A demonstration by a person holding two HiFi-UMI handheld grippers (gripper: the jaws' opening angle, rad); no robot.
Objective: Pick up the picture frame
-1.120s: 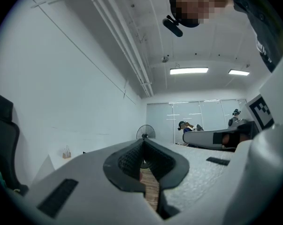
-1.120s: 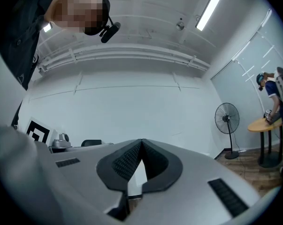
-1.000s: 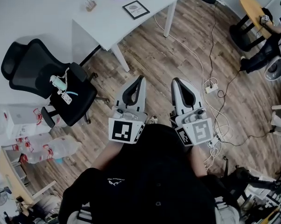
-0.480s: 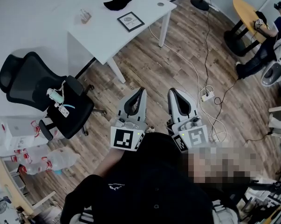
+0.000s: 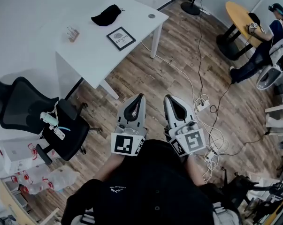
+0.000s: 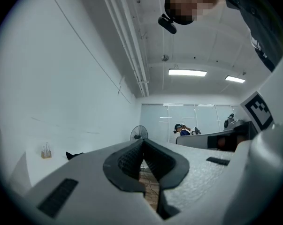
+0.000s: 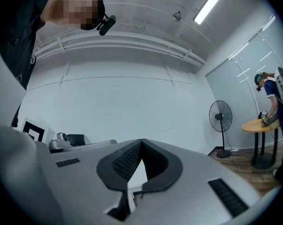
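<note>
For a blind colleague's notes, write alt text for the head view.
A person holds the left gripper and right gripper, both shut and empty, over a wood floor, pointing toward a white table where the picture frame lies flat.

On the table (image 5: 92,50), picture frame (image 5: 121,38); chair (image 5: 38,121) beside.

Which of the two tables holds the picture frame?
The white rectangular table at upper left; the picture frame lies flat on it. It is not the round wooden table at upper right.

Dark picture frame (image 5: 121,38), pale print inside, lying flat on white table (image 5: 92,53)
</note>
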